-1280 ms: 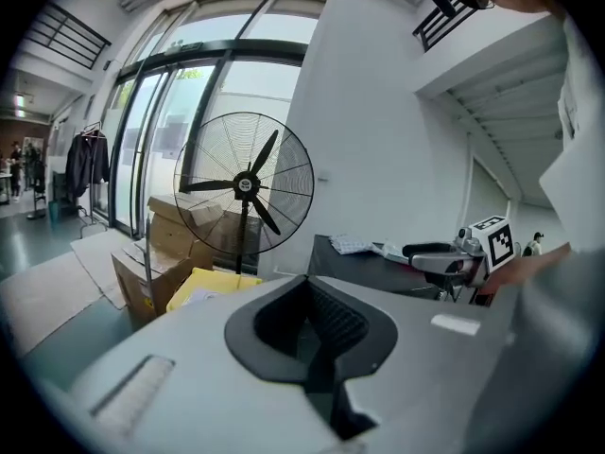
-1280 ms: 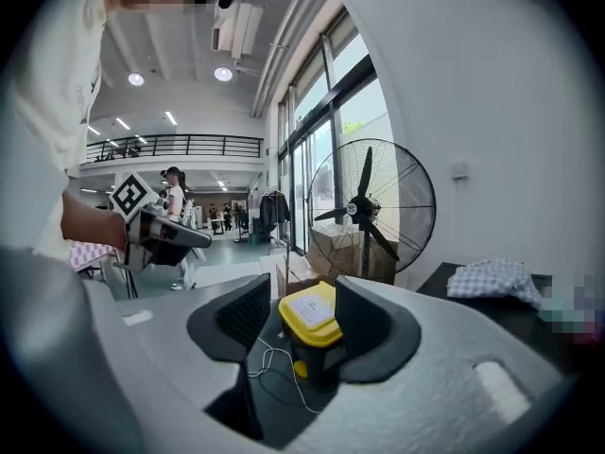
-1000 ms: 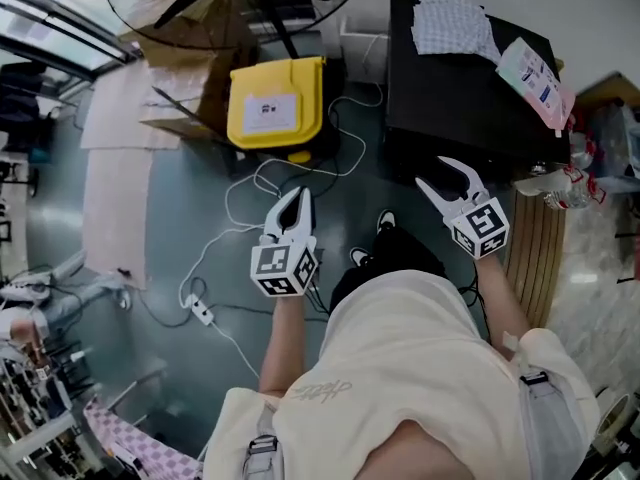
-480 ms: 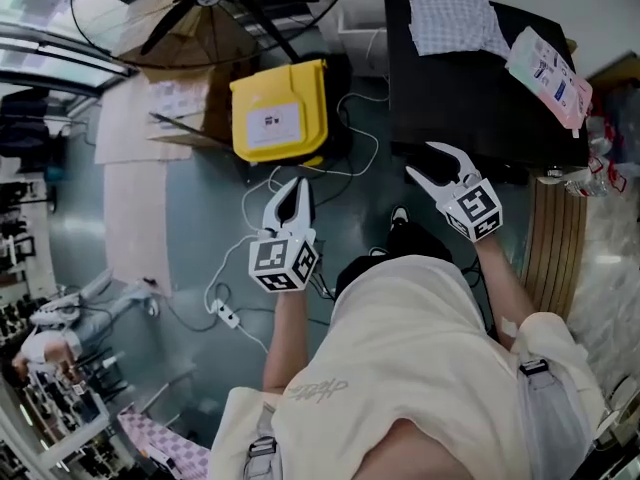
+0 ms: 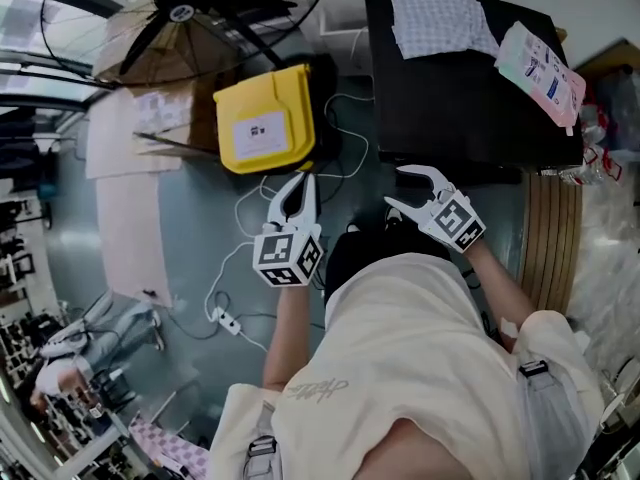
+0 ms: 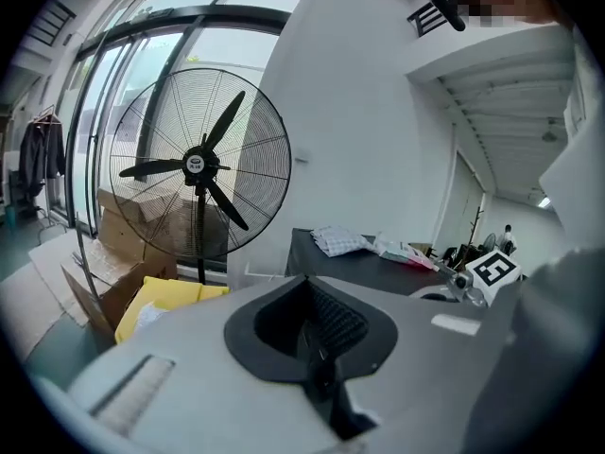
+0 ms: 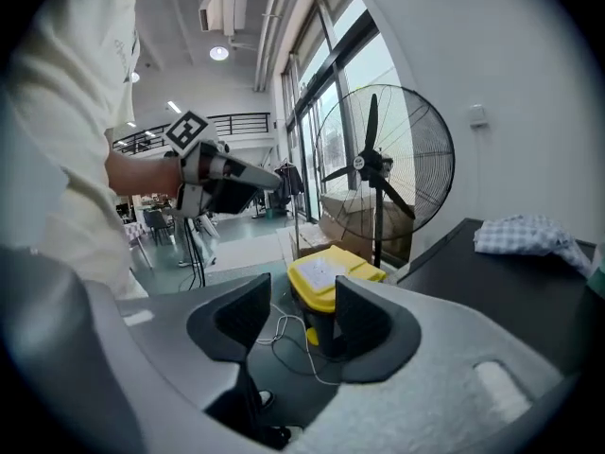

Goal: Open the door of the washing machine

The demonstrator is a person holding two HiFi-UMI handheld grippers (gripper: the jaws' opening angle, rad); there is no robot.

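No washing machine door shows in any view. A black-topped unit (image 5: 470, 108) stands at the upper right, its front face hidden from above. My right gripper (image 5: 404, 192) hovers open and empty just before its near edge, jaws pointing left. In the right gripper view the gripper (image 7: 302, 318) frames the floor and a yellow bin (image 7: 326, 277). My left gripper (image 5: 298, 192) is shut on nothing over the floor cables, pointing at the yellow bin (image 5: 262, 118). In the left gripper view the gripper (image 6: 308, 301) has its pads pressed together, and the black top (image 6: 369, 268) lies beyond.
A checked cloth (image 5: 440, 18) and a printed packet (image 5: 545, 58) lie on the black top. A large standing fan (image 5: 180, 13) and cardboard boxes (image 5: 150, 113) stand behind the bin. White cables (image 5: 250, 193) and a power strip (image 5: 225, 320) trail across the floor. Slatted wood (image 5: 545, 238) runs along the right.
My right gripper has swung left and nearer to the left gripper, still open. The left gripper has stayed shut and roughly where it was. The head view has shifted a little.
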